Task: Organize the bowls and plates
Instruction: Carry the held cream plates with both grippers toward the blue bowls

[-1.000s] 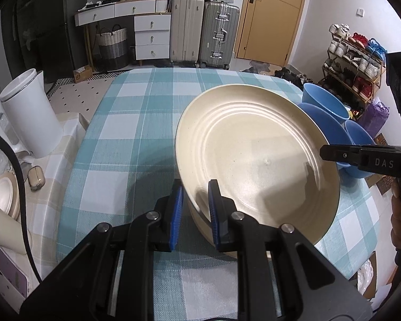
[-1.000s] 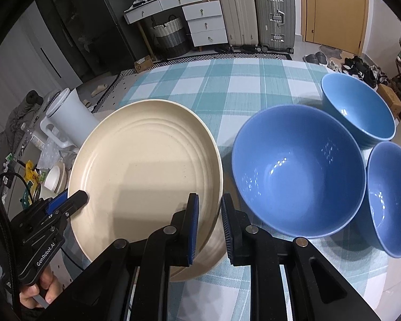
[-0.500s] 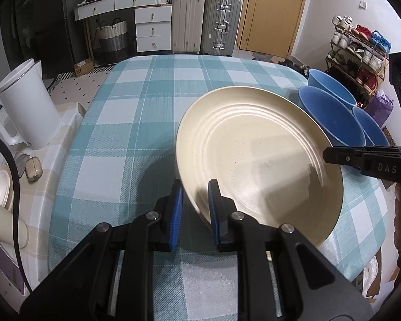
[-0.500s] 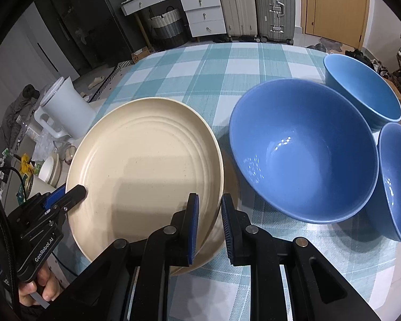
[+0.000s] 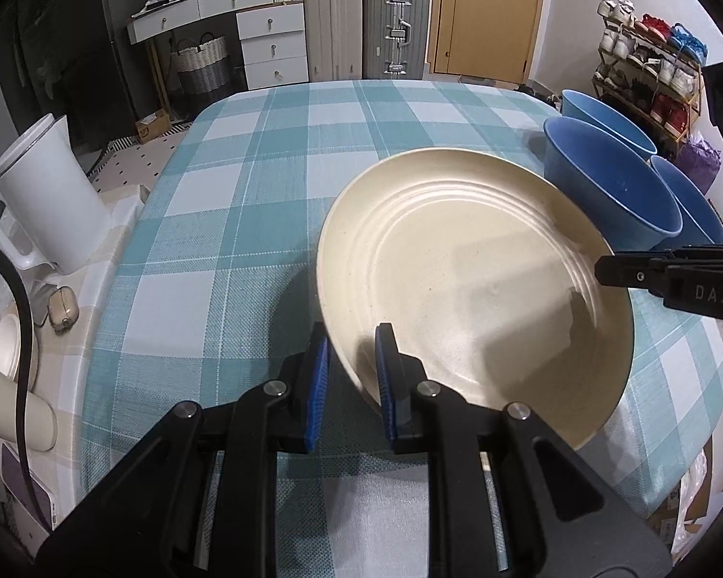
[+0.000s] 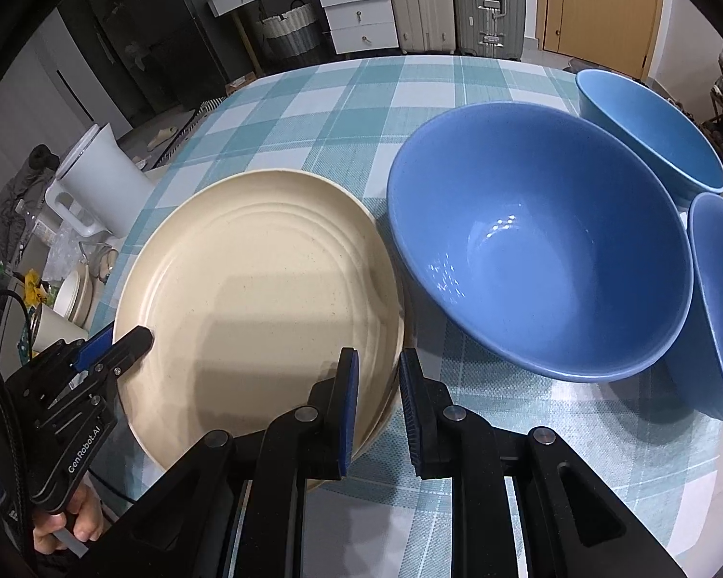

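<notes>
The left gripper [image 5: 352,366] clamps the near rim of the cream plate [image 5: 472,289] — narrow gap, pads on both faces. The right gripper [image 6: 378,395] clamps the opposite rim, likely sharing the load. Three blue bowls [image 6: 535,241] sit just beside, on the checked tablecloth [image 5: 246,202].
</notes>
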### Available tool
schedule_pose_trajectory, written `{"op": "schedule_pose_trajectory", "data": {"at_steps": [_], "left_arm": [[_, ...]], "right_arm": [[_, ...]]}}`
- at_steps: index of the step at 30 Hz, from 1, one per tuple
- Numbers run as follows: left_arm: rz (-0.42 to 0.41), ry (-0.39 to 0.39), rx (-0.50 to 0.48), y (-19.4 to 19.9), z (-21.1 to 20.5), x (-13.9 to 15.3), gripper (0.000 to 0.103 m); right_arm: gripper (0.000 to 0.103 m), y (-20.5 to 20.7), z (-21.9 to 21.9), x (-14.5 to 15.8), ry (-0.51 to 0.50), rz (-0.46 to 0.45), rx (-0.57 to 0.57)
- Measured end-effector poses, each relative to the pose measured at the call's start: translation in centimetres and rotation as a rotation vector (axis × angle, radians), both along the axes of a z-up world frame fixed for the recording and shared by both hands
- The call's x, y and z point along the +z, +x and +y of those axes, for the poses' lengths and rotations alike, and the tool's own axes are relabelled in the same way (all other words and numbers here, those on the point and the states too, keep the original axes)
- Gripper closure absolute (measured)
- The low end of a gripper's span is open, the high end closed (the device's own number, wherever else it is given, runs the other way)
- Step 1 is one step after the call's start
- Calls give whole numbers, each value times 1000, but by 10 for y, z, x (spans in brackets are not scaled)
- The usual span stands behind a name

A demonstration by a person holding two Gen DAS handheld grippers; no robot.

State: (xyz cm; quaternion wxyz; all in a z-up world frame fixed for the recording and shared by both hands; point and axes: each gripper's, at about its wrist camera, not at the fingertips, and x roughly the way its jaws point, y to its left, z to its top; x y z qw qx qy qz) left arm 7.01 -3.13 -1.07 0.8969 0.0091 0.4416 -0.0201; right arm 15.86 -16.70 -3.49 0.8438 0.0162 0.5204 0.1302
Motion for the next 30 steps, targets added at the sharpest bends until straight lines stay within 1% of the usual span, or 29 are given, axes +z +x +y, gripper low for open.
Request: {"op": "schedule_pose_trajectory", "data": {"at_steps": [13, 19, 30], "left_arm": [[4, 49, -9, 7, -6, -11, 88], [9, 52, -9, 9, -4, -14, 88], [7, 85, -11, 9, -7, -18, 87]], "right_arm": [[84, 4, 2, -7, -32, -2, 2], [84, 4, 5, -10, -45, 1, 10], [84, 4, 8, -13, -68, 1, 18]]}}
